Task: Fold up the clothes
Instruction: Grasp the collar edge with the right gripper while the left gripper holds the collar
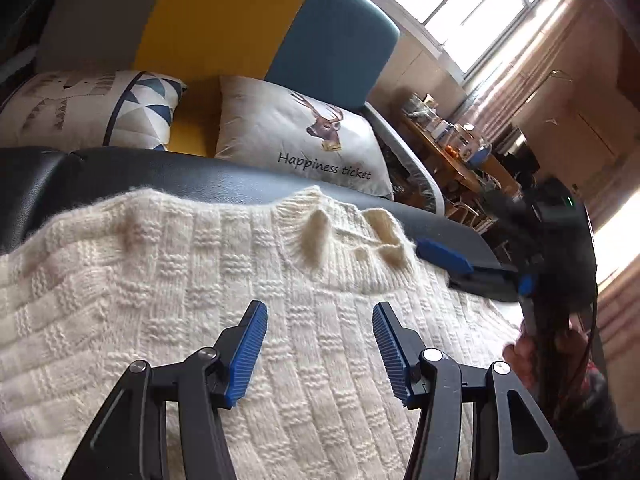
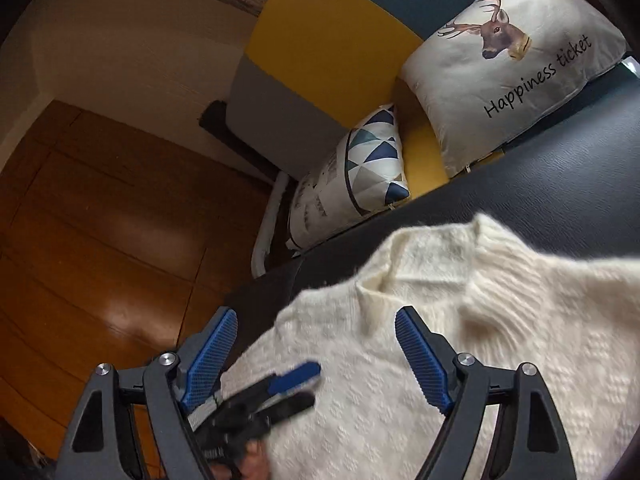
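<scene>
- Your cream knit sweater (image 1: 200, 280) lies spread on the black padded surface (image 1: 160, 172), neckline toward the two cushions at the back; the deer cushion (image 1: 304, 136) sits just beyond the collar.
- Your left gripper (image 1: 320, 344) hangs over the body of the sweater with its jaws wide apart and nothing between them; the blue pads sit just short of the collar, above the knit rather than pinching it.
- Your right gripper (image 2: 316, 356) is also spread wide and holds nothing. From its own view it hovers over the sweater's edge near the shoulder, where the cloth meets the black surface.
- In the left wrist view the right gripper (image 1: 460, 264) appears at the sweater's right edge, beside the collar; it may be brushing the cloth, but blur makes that hard to judge.
- The relation to mind: the collar lies straight ahead of the left jaws, and the garment's long axis runs from you toward the cushions. The right gripper is nearer the side edge, so that side looks the likelier one to be lifted and folded across.
</scene>
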Tool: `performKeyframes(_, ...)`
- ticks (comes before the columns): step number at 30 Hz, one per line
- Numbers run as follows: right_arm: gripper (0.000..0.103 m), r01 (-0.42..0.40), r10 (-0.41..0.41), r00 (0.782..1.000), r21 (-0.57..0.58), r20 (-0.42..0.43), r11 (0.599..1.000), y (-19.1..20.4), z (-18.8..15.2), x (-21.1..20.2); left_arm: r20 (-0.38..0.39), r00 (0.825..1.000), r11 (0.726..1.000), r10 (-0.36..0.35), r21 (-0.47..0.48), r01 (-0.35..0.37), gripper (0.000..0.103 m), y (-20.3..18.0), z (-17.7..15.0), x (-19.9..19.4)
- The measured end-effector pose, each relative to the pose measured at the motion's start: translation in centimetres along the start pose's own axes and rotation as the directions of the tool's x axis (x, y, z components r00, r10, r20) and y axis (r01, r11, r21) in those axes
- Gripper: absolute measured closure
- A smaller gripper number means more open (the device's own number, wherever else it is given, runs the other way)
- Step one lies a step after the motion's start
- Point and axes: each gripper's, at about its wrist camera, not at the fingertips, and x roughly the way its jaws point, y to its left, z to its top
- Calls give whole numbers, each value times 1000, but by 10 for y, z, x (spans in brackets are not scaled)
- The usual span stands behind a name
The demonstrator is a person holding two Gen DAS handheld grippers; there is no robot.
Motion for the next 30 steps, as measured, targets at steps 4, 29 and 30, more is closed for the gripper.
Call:
performKeyframes(4, 19, 151, -140, 982, 84, -125, 985, -8, 23, 54, -27, 999, 999, -39, -18, 38, 46, 7, -11, 11)
performKeyframes(29, 22, 151, -156, 984, -56, -90, 987, 10, 12, 6, 5, 986, 979, -166, -117, 166, 46, 16, 37, 12)
performKeyframes(30, 22, 153, -156, 984, -32, -89, 988, 2, 8, 0, 4, 984, 976, -177, -125, 176, 44, 17, 46, 19)
